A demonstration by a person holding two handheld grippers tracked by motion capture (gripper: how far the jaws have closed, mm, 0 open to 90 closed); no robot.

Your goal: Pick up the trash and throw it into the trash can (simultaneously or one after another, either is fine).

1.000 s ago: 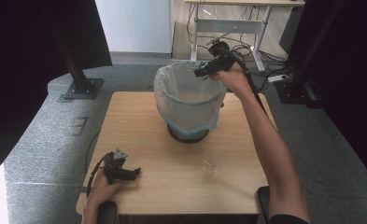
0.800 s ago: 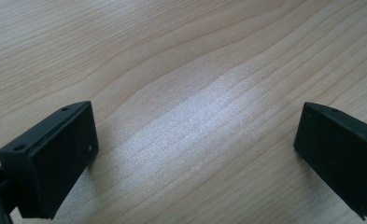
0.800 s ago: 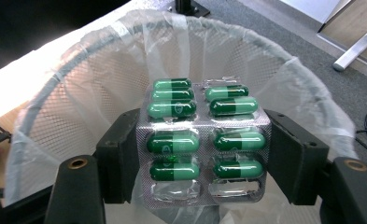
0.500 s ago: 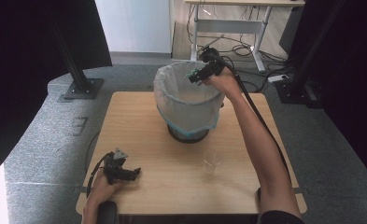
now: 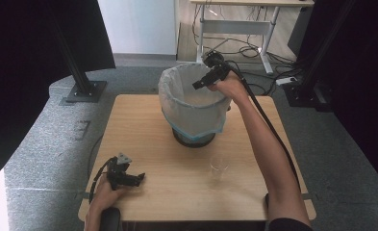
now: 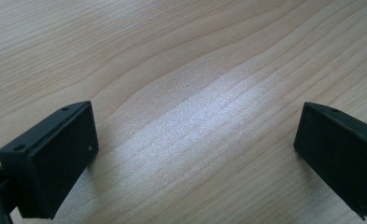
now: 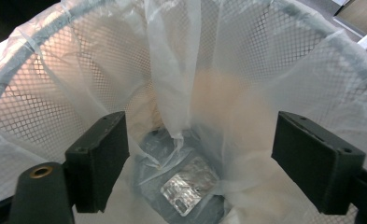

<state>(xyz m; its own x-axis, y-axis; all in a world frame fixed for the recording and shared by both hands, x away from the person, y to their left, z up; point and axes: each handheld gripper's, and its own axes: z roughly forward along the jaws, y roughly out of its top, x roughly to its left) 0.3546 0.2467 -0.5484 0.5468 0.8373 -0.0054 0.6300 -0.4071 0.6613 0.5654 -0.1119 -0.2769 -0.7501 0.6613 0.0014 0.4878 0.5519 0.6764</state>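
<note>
The right gripper (image 5: 199, 84) is held above the lined bin (image 5: 192, 108) near the table's far edge, its jaws just opened and empty, a foil blister pack (image 7: 189, 185) lying inside.

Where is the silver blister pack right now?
In the right gripper view, the silver blister pack lies at the bottom of the lined mesh bin, below the open right tool.

The right gripper (image 5: 200, 84), arm stretched toward twelve o'clock, points to eight o'clock; its empty jaws have just been opening. The left gripper (image 5: 137, 178) rests low at seven o'clock, jaws wide apart.
</note>
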